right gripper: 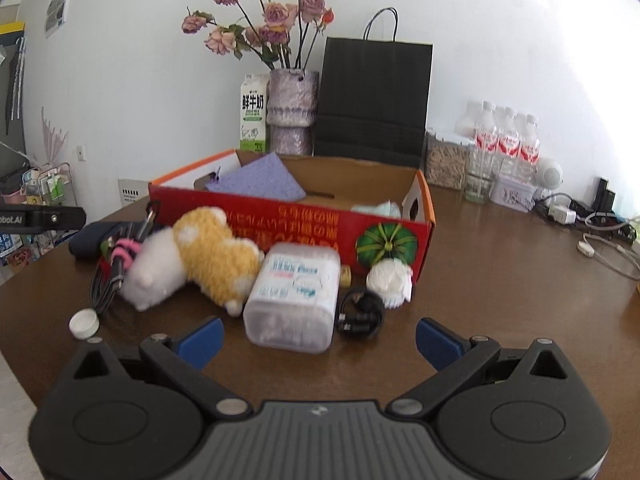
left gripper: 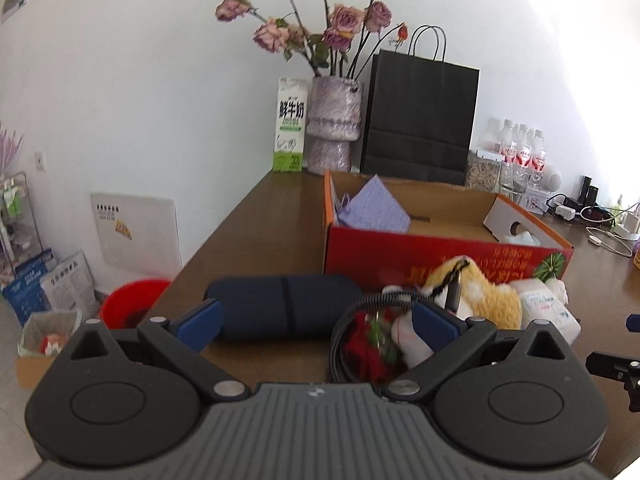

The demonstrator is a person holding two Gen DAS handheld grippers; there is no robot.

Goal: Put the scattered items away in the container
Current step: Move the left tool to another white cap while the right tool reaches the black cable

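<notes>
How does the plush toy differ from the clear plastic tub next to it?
The plush toy is fuzzy, yellow and white, and sprawls on its side; the clear plastic tub is smooth, boxy and labelled, with white contents showing through. The toy is longer, the tub more compact. Both lie on the table outside the red box.

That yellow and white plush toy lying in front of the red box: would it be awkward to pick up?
Probably not. The plush toy looks fluffy, so it should squash between the fingers rather than slip. It is likely light for its size. It may flop, since it already sprawls limply against the cotton swab box.
</notes>
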